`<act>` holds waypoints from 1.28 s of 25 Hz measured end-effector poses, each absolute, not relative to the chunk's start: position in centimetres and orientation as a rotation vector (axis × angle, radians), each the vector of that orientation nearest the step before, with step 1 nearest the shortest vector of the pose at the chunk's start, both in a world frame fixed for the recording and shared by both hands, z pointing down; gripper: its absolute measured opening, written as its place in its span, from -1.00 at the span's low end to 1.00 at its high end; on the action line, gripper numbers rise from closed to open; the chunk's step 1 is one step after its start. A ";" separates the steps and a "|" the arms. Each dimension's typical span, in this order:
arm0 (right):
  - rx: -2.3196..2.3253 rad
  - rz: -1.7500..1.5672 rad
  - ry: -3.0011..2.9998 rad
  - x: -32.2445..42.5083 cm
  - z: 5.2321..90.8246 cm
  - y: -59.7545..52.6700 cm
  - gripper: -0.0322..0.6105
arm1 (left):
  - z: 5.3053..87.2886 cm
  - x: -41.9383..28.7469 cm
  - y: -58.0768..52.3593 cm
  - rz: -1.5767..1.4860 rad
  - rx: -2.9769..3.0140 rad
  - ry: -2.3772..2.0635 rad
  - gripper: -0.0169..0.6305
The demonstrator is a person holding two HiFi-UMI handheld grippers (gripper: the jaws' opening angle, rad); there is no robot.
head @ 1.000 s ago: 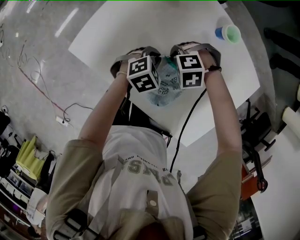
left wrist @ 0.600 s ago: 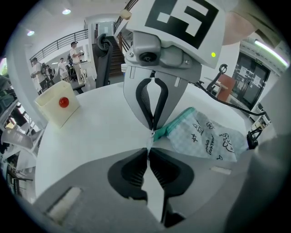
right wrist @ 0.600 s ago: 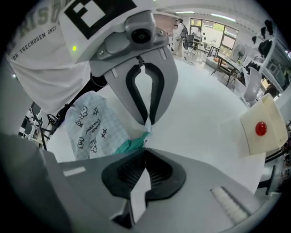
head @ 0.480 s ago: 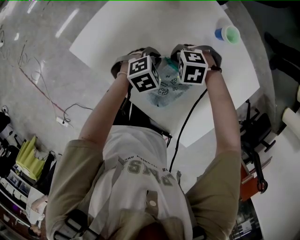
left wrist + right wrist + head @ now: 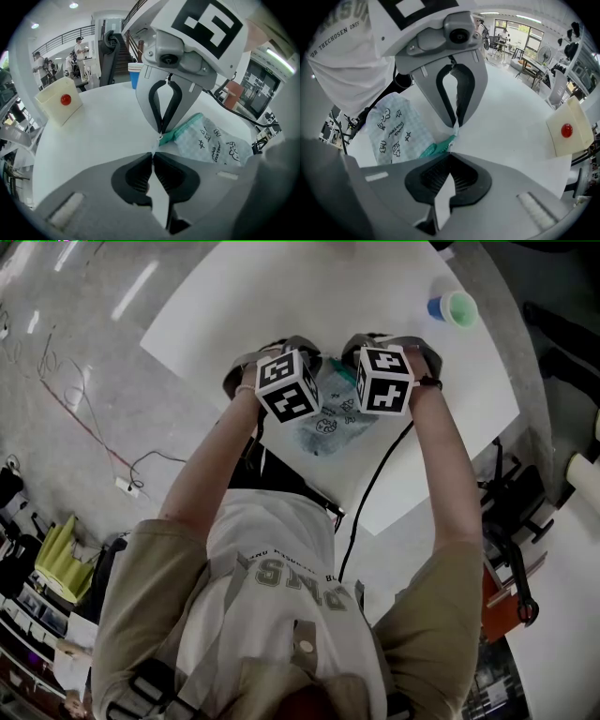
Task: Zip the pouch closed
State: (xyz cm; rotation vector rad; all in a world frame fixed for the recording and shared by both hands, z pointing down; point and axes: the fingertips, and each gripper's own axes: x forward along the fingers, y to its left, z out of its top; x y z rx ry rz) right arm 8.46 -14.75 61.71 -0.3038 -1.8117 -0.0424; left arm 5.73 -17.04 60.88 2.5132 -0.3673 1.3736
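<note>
On the white table [image 5: 225,306] the pouch [image 5: 333,418] lies flat. It is pale, printed with small dark cartoon figures, and has a teal zip edge [image 5: 183,130] along one side. Both grippers meet at one end of that zip edge, pointing steeply down at it from opposite sides. The left gripper [image 5: 153,153] has its fingers [image 5: 136,176] drawn almost together, with only a sliver between the dark ribbed pads, and they pinch a small pale tab at the pouch's corner. The right gripper [image 5: 449,152] faces it tip to tip. Its fingers [image 5: 464,178] are fully closed where the teal strip ends, and that strip runs right into their tips. The rest of the pouch trails away from the pinch towards the person's body. Above the pouch, the two marker cubes [image 5: 289,385] sit close side by side. Two stacked cups [image 5: 453,307], blue and green, stand well apart from the pouch near the table's far corner. A cream box [image 5: 57,101] with a red dot stands well away from the pouch.
</note>
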 end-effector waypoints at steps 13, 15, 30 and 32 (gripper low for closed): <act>-0.290 -0.015 -1.810 9.7 61.7 -14.0 -0.90 | 60.9 5.8 -17.1 1.362 2.496 -0.362 -0.86; -0.288 -0.014 -1.808 9.7 61.5 -13.9 -0.90 | 60.8 5.7 -17.1 1.361 2.495 -0.361 -0.86; -0.272 0.019 -1.805 10.9 61.4 -13.1 -0.90 | 60.8 5.6 -17.0 1.376 2.482 -0.342 -0.86; -0.279 0.017 -1.797 11.1 61.5 -13.0 -0.90 | 60.8 5.6 -17.1 1.374 2.479 -0.341 -0.86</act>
